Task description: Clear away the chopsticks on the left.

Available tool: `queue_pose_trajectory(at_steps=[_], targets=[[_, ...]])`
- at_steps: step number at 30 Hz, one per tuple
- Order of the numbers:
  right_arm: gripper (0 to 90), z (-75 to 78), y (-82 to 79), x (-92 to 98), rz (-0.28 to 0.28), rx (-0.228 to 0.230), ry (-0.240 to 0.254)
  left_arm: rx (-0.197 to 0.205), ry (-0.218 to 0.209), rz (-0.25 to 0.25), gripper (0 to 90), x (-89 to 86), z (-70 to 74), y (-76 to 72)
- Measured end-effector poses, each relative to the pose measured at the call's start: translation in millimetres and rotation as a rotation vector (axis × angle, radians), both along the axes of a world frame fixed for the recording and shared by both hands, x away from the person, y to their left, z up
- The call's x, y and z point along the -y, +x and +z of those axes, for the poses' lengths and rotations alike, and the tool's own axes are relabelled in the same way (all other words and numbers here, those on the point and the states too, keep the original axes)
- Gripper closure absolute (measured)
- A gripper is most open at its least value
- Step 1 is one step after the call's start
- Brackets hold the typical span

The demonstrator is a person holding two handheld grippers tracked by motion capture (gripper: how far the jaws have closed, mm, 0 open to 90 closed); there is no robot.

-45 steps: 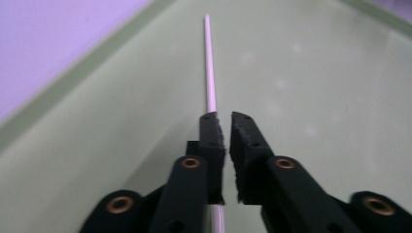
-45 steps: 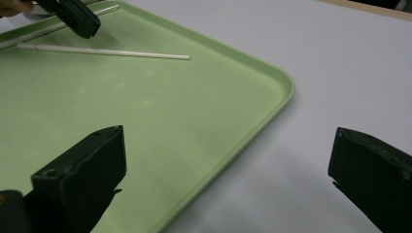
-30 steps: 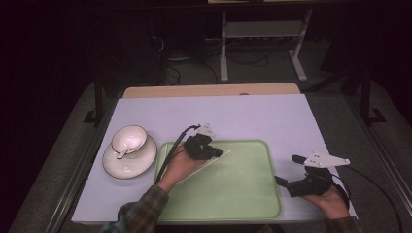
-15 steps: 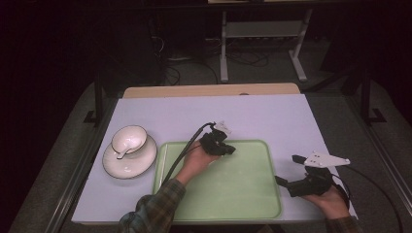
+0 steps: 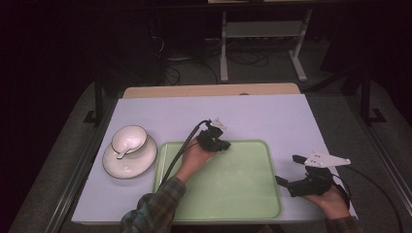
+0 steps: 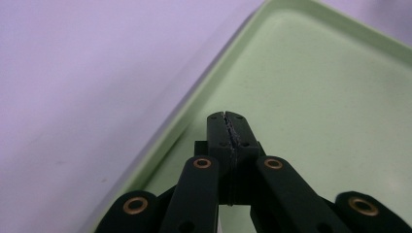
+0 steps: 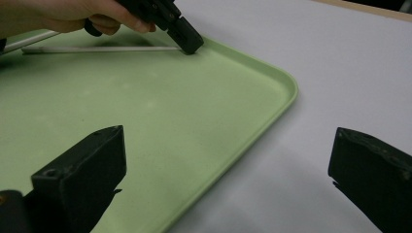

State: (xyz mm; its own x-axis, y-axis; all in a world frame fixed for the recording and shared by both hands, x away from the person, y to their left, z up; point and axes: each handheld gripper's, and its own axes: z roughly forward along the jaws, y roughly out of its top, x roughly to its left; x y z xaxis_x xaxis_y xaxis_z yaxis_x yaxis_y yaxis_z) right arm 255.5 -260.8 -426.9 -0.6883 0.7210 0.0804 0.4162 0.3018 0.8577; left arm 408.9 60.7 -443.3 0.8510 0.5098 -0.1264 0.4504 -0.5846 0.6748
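Note:
A light green tray (image 5: 243, 194) lies on the lilac table cover. My left gripper (image 5: 224, 144) is at the tray's far rim. Its jaws are pressed together, with nothing showing between them in the left gripper view (image 6: 228, 117). In the right gripper view the left gripper (image 7: 190, 44) touches down on the tray at the end of a thin white stick (image 7: 97, 49), which lies flat along the far side. I cannot tell whether the jaws pinch the stick. My right gripper (image 5: 287, 170) rests open at the tray's right edge, and nothing is between its jaws (image 7: 228, 145).
A white bowl (image 5: 130, 138) with a spoon (image 5: 121, 153) stands on a white saucer (image 5: 127, 166) left of the tray. The table's wooden far edge (image 5: 209, 90) lies beyond the cover. A metal stand (image 5: 262, 34) and cables are on the dark floor behind.
My left gripper has moved right and a little down, from the tray's near-left part to its far rim. The right gripper has stayed put.

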Motion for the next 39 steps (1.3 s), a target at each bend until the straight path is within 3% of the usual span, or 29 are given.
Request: queue_pose_trajectory(at_steps=[20, 39], targets=[[0.0, 0.0, -0.3, -0.4, -0.001, -0.002, -0.004, 0.006, 0.037, 0.07, 89.8, -31.6, 3.2, -1.9], [0.0, -0.2, -0.4, -0.9, -0.002, -0.001, -0.006, 0.016, 0.042, 0.13, 89.8, -67.8, 3.4, -10.8]])
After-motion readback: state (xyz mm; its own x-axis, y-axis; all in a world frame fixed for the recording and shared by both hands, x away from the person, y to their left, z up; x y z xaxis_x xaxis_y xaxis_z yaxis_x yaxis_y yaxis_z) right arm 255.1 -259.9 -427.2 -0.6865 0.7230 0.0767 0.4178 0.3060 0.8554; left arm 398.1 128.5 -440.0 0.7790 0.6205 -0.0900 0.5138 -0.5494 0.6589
